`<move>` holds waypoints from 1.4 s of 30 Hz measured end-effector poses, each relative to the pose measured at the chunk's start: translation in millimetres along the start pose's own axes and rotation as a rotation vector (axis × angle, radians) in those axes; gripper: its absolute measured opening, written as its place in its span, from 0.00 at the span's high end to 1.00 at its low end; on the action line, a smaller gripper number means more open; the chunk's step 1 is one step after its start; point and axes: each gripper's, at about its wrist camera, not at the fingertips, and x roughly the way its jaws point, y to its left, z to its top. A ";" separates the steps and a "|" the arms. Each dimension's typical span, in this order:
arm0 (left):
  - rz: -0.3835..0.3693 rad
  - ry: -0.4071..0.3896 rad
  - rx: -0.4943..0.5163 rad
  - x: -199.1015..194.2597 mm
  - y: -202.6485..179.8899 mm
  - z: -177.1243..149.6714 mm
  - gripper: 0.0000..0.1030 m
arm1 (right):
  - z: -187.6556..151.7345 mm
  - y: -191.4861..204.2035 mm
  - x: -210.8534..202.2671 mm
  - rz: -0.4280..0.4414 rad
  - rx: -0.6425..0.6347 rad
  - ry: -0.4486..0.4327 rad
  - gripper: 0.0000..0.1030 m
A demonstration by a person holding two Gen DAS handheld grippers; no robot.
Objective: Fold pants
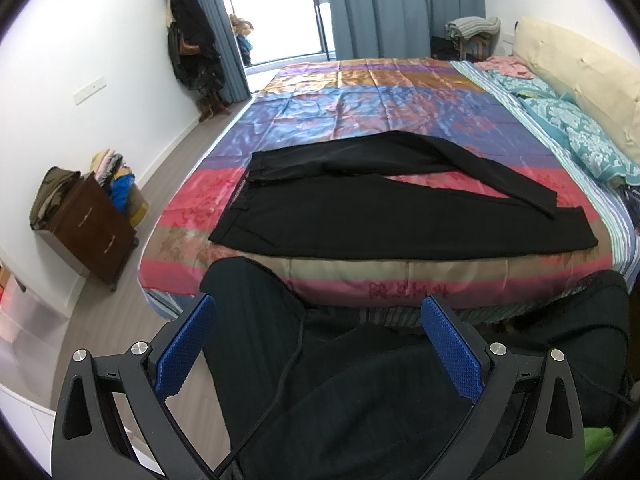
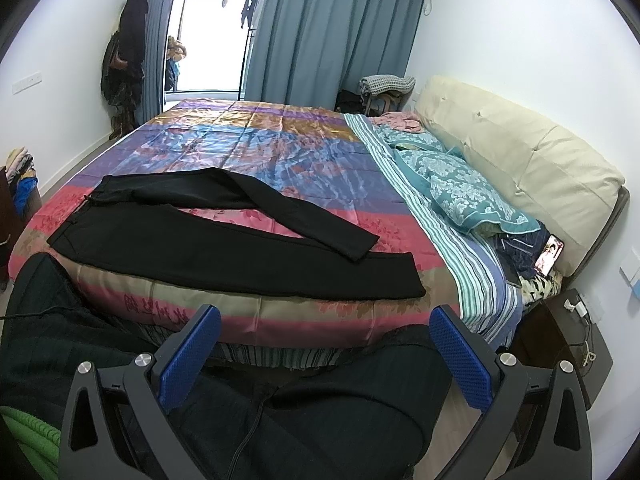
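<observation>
Black pants (image 1: pixel 360 208) lie spread on the near part of the bed, waist at the left, legs running right. The near leg lies flat along the bed's front edge; the far leg is bent and crosses over it near the cuffs. They also show in the right wrist view (image 2: pixel 224 248). My left gripper (image 1: pixel 320 340) is open and empty, held back from the bed above the person's dark-clad legs. My right gripper (image 2: pixel 326 352) is open and empty too, also short of the bed's front edge.
The bed has a shiny multicoloured quilt (image 1: pixel 380 100), teal pillows (image 2: pixel 460 188) and a cream headboard (image 2: pixel 520 160) at the right. A brown drawer chest (image 1: pixel 88 228) with clothes stands at the left wall. A dark nightstand (image 2: pixel 568 340) stands at the right. A phone (image 2: pixel 550 258) lies by the pillows.
</observation>
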 end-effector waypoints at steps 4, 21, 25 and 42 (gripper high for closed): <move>0.000 -0.001 0.001 0.0 0.1 0.4 0.01 | -0.4 1.1 0.4 0.008 0.001 0.001 0.00; -0.014 -0.108 0.156 -1.1 -37.6 33.6 0.01 | 22.0 -6.5 -2.8 0.107 0.015 -0.163 0.00; -0.117 -0.170 0.112 -9.6 -42.8 68.5 0.01 | 39.7 -12.1 -10.9 0.100 0.014 -0.299 0.00; -0.092 -0.132 0.040 56.0 -61.0 96.3 0.01 | 53.2 0.3 116.7 0.261 0.067 -0.039 0.00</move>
